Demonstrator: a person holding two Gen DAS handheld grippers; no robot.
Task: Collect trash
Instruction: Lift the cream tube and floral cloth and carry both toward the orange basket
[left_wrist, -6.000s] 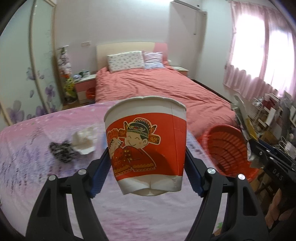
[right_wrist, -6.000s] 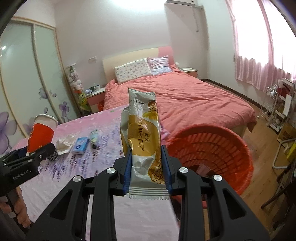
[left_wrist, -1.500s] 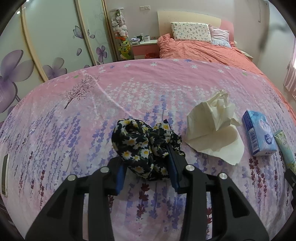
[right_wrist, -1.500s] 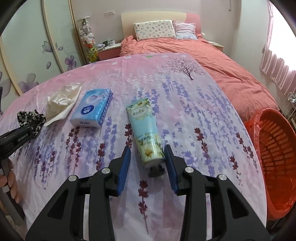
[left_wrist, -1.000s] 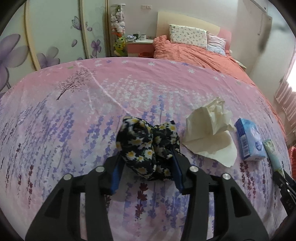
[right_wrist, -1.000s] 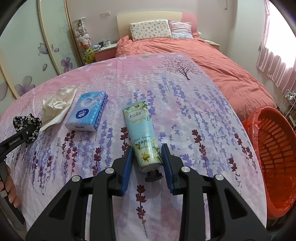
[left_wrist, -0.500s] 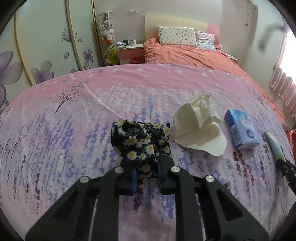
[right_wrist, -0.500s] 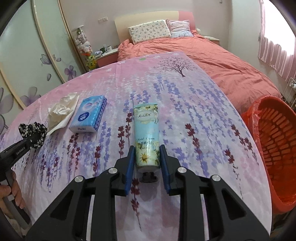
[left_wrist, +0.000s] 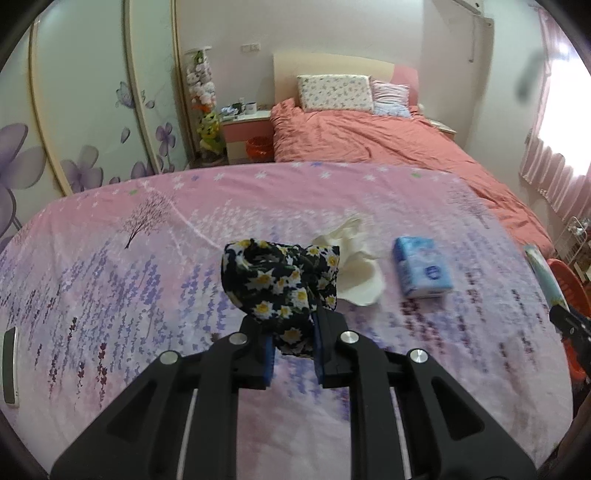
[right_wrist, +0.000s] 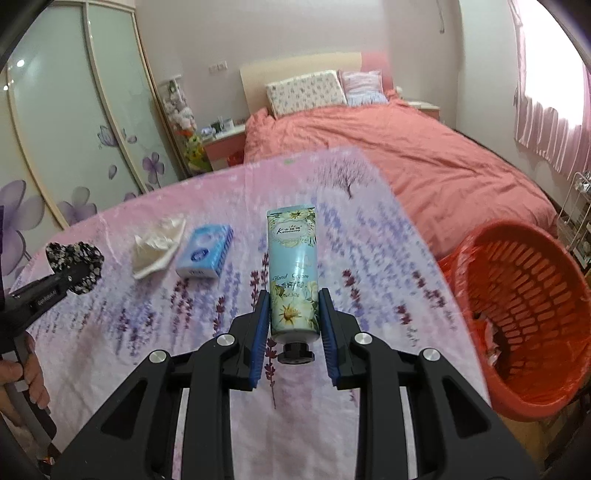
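Both grippers are loaded and lifted off the pink tablecloth (left_wrist: 110, 258), so the step in hand is the carry to the bin. The left gripper (left_wrist: 293, 354) is clenched on a black flowered cloth (left_wrist: 280, 275); the right gripper (right_wrist: 294, 325) grips a hand cream tube (right_wrist: 293, 273) near its cap. The red basket (right_wrist: 524, 317) stands beside the table's right edge. Next, I judge, each load swings over its rim before letting go. A crumpled tissue (right_wrist: 157, 245) and blue tissue pack (right_wrist: 205, 256) remain on the table.
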